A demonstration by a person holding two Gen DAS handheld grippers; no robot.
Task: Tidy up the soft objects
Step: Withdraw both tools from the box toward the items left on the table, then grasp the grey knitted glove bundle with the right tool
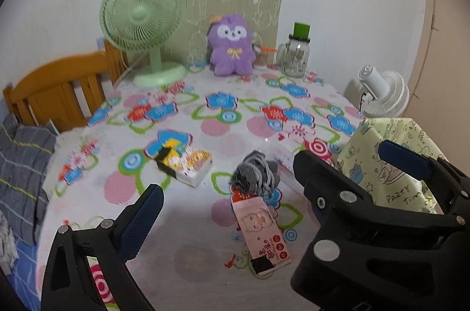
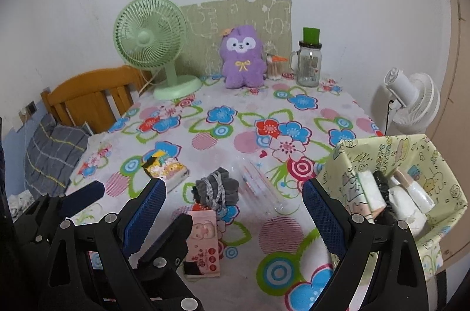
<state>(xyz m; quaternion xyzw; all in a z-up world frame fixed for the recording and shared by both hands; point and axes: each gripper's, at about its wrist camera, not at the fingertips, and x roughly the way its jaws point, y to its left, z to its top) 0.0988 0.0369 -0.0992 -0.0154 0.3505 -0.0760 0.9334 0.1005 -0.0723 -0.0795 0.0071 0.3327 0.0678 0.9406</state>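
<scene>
- The grey knitted bundle point(image 2: 216, 187) I'm after lies near the middle of the flowered tablecloth point(image 2: 293, 134), its cord loops draped over it, with nothing gripping it.
- Touching its near edge is a pink tissue pack point(image 2: 205, 240) printed with a baby's face; a yellow patterned pack point(image 2: 167, 168) lies off to the left, apart from it.
- A clear plastic sleeve point(image 2: 261, 181) lies just right of the bundle.
- My right gripper point(image 2: 232, 211) hovers over the near table edge, jaws wide apart and empty, the bundle showing between them further out.
- My left gripper point(image 1: 229, 184) is likewise spread open with nothing in it; in the right wrist view it sits low at the left, over the pink pack's near end.
- On the right, the pale yellow cartoon-print fabric bin point(image 2: 423, 161) already holds several white and cream soft packs.
- At the far edge stand a green fan point(image 2: 152, 46), a purple plush toy point(image 2: 242, 56) and a glass jar point(image 2: 308, 65) with a green straw.
- A white fan point(image 2: 411, 102) stands beyond the bin.
</scene>
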